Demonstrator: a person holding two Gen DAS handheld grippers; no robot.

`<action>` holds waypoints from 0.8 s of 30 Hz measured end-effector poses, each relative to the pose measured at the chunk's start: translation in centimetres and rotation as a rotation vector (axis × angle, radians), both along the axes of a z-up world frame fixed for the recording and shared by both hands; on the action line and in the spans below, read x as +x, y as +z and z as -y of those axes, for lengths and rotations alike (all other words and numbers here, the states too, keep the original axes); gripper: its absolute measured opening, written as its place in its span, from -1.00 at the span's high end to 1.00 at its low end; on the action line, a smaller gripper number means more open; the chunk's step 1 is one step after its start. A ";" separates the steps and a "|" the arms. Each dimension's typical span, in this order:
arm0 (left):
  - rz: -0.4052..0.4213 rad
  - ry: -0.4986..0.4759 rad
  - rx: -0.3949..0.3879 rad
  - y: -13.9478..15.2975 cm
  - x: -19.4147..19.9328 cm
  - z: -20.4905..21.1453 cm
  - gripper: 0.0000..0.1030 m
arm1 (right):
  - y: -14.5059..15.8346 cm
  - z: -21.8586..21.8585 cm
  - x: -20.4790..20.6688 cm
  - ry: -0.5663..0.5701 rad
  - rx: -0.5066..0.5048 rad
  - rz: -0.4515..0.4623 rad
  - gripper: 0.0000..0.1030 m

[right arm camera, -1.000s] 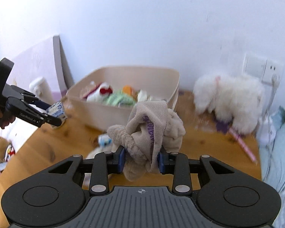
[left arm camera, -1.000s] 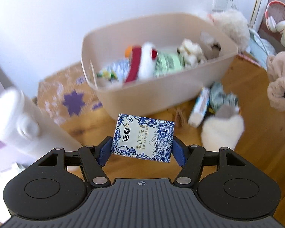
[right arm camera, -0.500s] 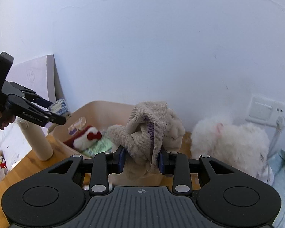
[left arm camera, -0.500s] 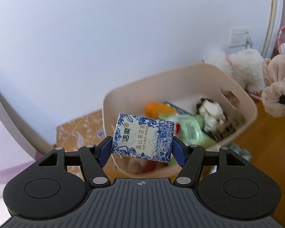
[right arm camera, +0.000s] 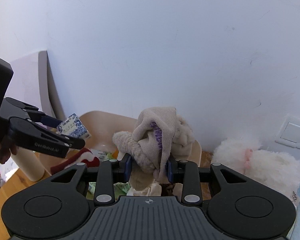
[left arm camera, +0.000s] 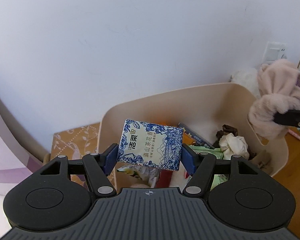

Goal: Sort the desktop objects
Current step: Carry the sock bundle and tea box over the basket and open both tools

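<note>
You hold both tools over the beige plastic bin (left arm camera: 208,98): left tool (left arm camera: 150,156) clamped on the blue-and-white tissue packet (left arm camera: 151,144), right tool (right arm camera: 149,168) on the beige plush toy (right arm camera: 150,138); release only once inside the rim

This looks like a lived-in home, likely a bedroom or study corner. A wooden bench (left arm camera: 296,160) stands against a plain white wall (left arm camera: 130,40) with a wall socket (left arm camera: 275,52). A beige plastic bin (left arm camera: 220,98) holds soft, everyday clutter, and a fluffy white plush toy (right arm camera: 260,160) sits beside it near a switch plate (right arm camera: 292,130).
</note>
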State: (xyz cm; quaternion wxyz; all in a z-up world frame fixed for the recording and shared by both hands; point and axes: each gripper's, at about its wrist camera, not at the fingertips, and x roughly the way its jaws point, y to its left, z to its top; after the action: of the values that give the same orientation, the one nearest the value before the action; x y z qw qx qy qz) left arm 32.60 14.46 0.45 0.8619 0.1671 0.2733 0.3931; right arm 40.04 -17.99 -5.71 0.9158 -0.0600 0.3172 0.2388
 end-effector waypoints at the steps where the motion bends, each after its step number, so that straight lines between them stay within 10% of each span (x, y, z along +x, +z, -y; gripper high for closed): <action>1: -0.004 0.009 0.000 -0.3 0.3 -0.1 -0.30 | -0.4 -0.2 0.2 -0.001 -0.004 -0.008 0.39; 17: -0.045 0.067 -0.005 -1.8 1.8 -1.7 -0.28 | -4.4 -3.1 1.1 0.033 -0.131 -0.100 0.30; 24: -0.052 0.058 0.025 -1.9 1.6 -1.1 -0.52 | -3.8 -3.8 0.0 0.065 -0.194 -0.043 -0.20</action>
State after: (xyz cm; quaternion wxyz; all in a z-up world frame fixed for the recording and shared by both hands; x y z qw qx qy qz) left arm 34.23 15.55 -1.49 0.8407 0.1800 0.2953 0.4167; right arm 40.01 -14.19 -9.49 0.8904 -0.1533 0.3565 0.2377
